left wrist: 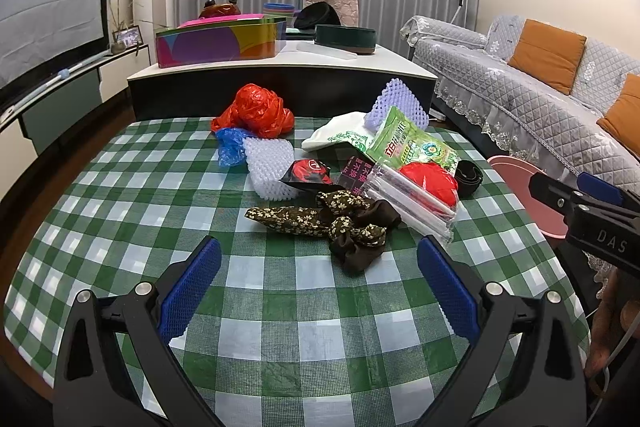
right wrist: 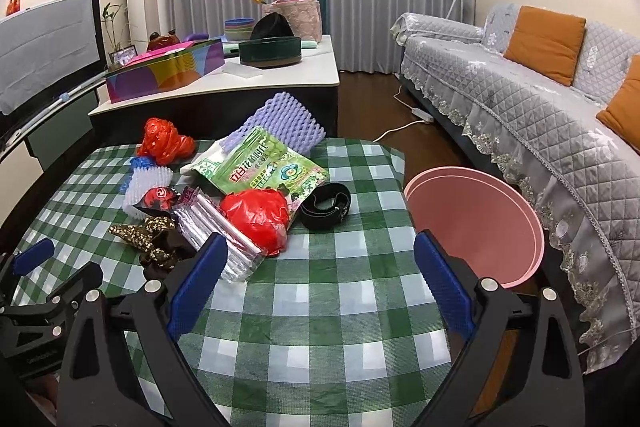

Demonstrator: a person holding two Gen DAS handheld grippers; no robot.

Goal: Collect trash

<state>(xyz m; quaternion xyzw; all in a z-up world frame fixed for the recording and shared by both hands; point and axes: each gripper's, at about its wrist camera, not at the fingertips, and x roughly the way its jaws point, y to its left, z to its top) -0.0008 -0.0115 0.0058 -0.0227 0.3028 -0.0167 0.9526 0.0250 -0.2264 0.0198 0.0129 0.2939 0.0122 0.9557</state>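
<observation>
Trash lies heaped on the green checked table: an orange plastic bag, a blue bag, white foam net, purple foam net, a green packet, a red bag, clear wrappers, a floral brown cloth and a black strap. My left gripper is open in front of the cloth. My right gripper is open beside the pink bin.
Behind the table stands a low cabinet with a colourful box and a dark round tin. A grey quilted sofa with orange cushions runs along the right. A screen stands at left. A white cable crosses the floor.
</observation>
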